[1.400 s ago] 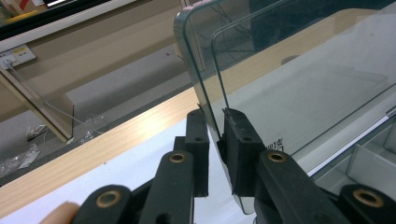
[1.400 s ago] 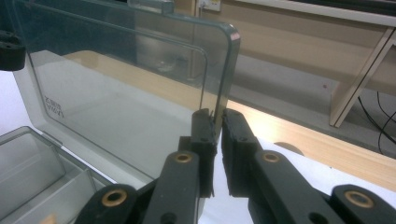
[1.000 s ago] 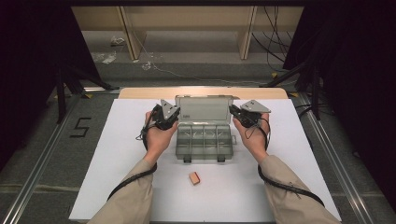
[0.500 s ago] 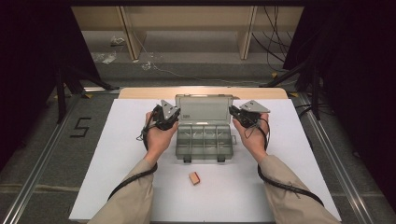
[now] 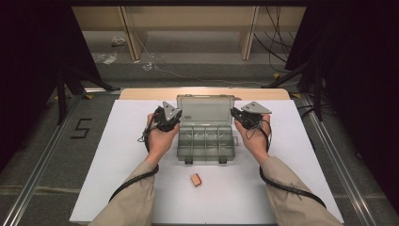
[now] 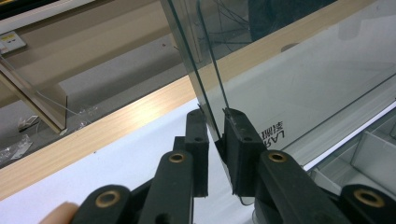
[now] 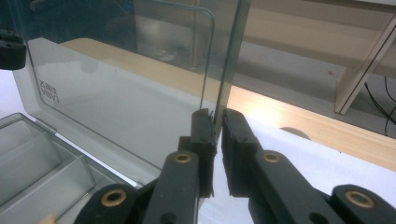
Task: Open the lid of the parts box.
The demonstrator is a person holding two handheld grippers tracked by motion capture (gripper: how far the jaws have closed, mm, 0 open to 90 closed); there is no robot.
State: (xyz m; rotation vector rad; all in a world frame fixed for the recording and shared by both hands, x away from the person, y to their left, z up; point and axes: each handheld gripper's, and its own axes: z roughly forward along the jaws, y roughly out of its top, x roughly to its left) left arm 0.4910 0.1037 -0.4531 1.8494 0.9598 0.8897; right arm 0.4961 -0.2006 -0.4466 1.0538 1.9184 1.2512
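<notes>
Two grippers pinch the clear lid (image 5: pixel 205 110) of the compartment box (image 5: pixel 205 142) at mid-table: the left gripper (image 6: pixel 215 135) clamps its left edge, the right gripper (image 7: pixel 217 122) its right edge, equally near. Nearer the person lies a small tan block (image 5: pixel 196 180). Standing upright past the empty tray, the smoky, transparent lid runs crosswise between both hands, hinged along the tray's far side.

A white table (image 5: pixel 117 155) with a wooden far edge stands on grey floor (image 5: pixel 42 155). Behind it are wooden shelves (image 5: pixel 188 28), cables (image 5: pixel 277 42) and dark curtains (image 5: pixel 28 70) on both sides.
</notes>
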